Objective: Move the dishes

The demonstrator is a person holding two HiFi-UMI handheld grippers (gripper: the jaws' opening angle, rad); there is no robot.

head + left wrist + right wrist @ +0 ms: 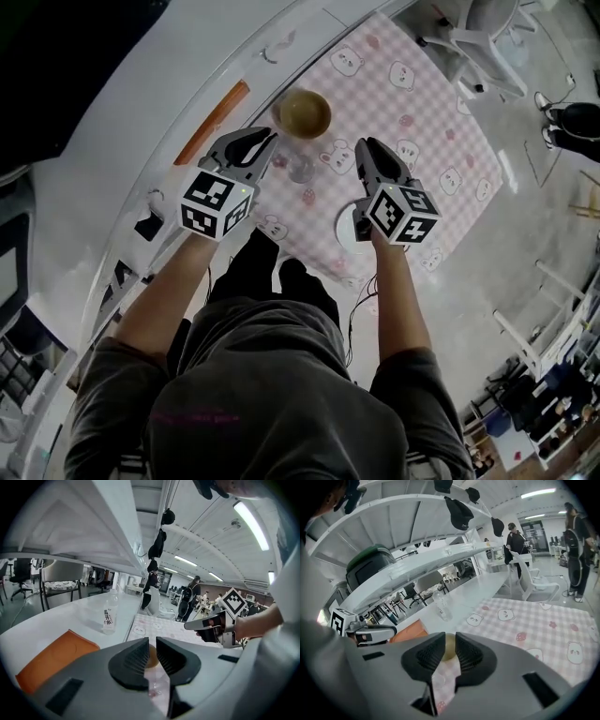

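Between the ribbed black pads of the left gripper only a narrow slit remains. The jaws stand almost together and pinch nothing. The right gripper is in the same condition, with a slim gap and no item in it. Both grippers hang side by side above the table, tips pointing toward its far edge.

Each slit frames the round brown-glazed bowl. It sits ahead of both sets of fingertips and clear of them, closer to the left gripper. The bowl rests on a pink checked tablecloth with bear and strawberry prints, near the cloth's far left corner.

A small clear glass item stands on the cloth between the two grippers, on the near side of the bowl; its exact kind cannot be told. A round white dish lies on the cloth below the right gripper, partly covered by that gripper's marker cube.

The cloth covers part of a long curved white table. Left of the cloth, a flat orange rectangular mat lies on the bare tabletop. A clear plastic bottle with a label stands upright beyond the mat.
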